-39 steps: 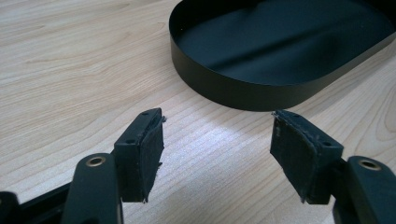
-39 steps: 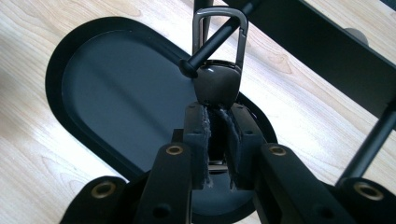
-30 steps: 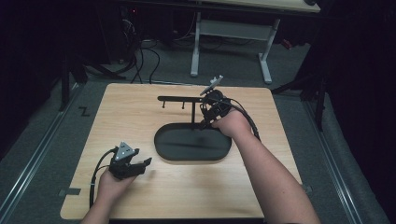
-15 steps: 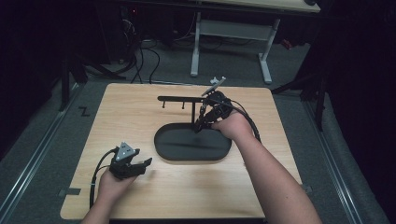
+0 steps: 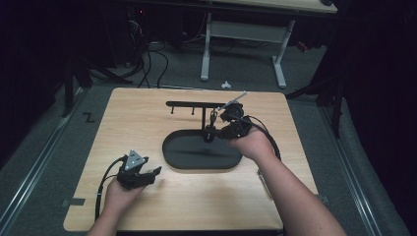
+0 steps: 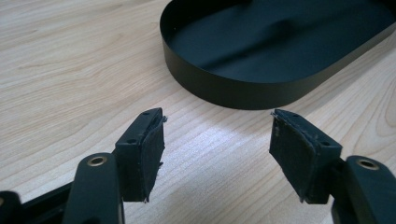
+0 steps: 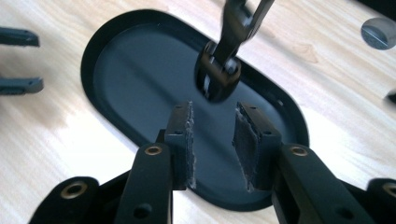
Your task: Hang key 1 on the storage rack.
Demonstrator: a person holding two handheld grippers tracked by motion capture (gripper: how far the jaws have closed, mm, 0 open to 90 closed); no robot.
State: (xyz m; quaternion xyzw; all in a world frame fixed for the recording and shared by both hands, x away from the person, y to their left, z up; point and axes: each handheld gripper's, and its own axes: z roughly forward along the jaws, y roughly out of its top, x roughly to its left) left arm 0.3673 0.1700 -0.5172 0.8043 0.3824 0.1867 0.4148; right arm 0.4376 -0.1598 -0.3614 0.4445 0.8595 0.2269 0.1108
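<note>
Over the far rim of the black oval tray [image 5: 196,167], the right gripper [image 5: 212,133] sits just short of the black clasp-and-loop piece [image 7: 217,77] that hangs from the hook rack [image 5: 192,104]. Its fingers have just been opening: they stand partly apart with nothing between them, and the loop dangles just beyond the tips, above the tray floor. Reads as the release step, with the piece hung and let go. The left gripper [image 5: 155,172] rests low on the wooden surface [image 5: 137,123] just beside the tray's near wall [image 6: 224,93], fingers wide open and empty. Next move, my guess: back the right gripper straight off, away from the rack, without brushing the loop. It looks free to swing, and a nudge could unhook it.
</note>
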